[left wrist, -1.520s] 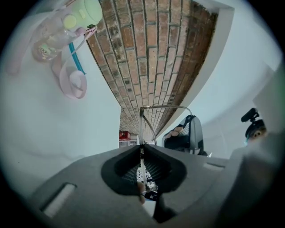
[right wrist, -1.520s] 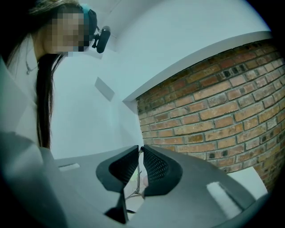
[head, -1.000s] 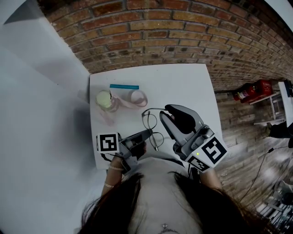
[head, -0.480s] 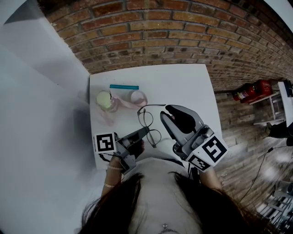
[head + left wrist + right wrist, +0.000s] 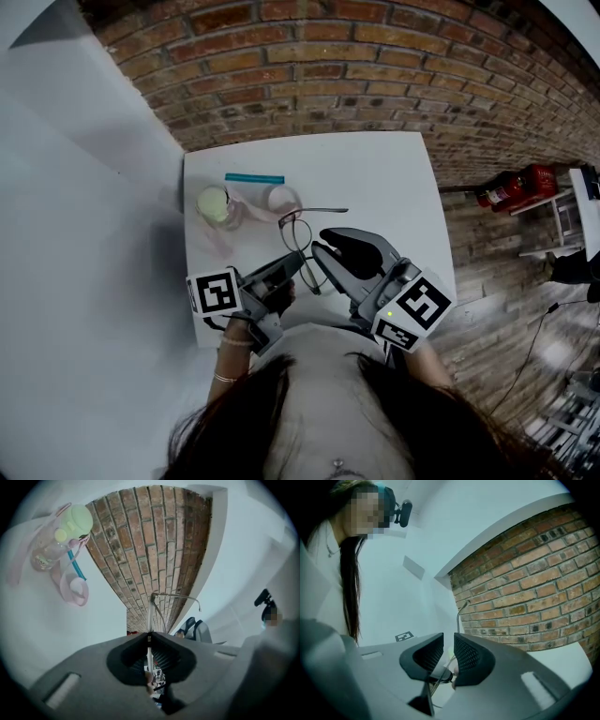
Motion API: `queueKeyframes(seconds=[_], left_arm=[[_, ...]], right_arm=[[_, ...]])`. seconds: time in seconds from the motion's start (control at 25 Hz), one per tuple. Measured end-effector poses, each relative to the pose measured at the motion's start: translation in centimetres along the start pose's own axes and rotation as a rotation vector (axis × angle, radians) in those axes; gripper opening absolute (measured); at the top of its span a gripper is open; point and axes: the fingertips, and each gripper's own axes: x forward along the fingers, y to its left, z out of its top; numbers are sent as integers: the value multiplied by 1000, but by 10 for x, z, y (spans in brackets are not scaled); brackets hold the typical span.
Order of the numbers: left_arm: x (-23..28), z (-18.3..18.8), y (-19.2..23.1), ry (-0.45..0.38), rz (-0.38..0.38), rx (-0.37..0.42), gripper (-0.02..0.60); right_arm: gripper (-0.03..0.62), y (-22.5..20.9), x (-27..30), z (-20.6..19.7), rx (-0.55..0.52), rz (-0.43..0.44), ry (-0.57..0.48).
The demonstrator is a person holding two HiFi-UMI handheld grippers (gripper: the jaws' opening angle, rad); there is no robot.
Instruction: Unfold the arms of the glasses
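at the table's [image 5: 394, 169] left edge sits a green-capped bottle [image 5: 214, 203] with a pink strap, and a blue stick [image 5: 254, 177] lies just beyond it. the left claw [image 5: 289, 267] is clamped on the wire rim of the glasses [image 5: 302, 242], holding them over the table's front. one arm [image 5: 323, 211] juts out to the right. the right claw [image 5: 323, 255], close beside the lenses, has its jaws a narrow gap apart, with the other thin arm running up between them. whether they touch it cannot be told. a brick wall [image 5: 375, 75] stands behind.
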Motion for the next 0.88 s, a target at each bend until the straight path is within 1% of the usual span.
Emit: queueKeyframes(seconds=[0.2, 0.36, 0.48, 0.6, 0.72, 0.76, 0.88], left_arm=[[0, -2, -4, -10, -1, 16, 21], [-2, -2, -2, -17, 22, 51, 21], [-3, -1, -1, -21, 36, 91, 21], [-5, 2, 1, -20, 44, 127, 21], [-3, 4, 0, 3, 43, 220, 21], [-2, 4, -1, 6, 43, 235, 21], [-3, 2, -2, 10, 53, 248, 21]], right_arm=[[71, 3, 7, -15, 18, 11, 64], [71, -2, 12, -29, 79, 4, 121], [71, -3, 16, -38, 124, 13, 143], [71, -2, 22, -43, 130, 16, 164], [71, -2, 25, -47, 136, 18, 179], [71, -2, 26, -48, 139, 18, 184], [71, -2, 27, -50, 140, 18, 197]])
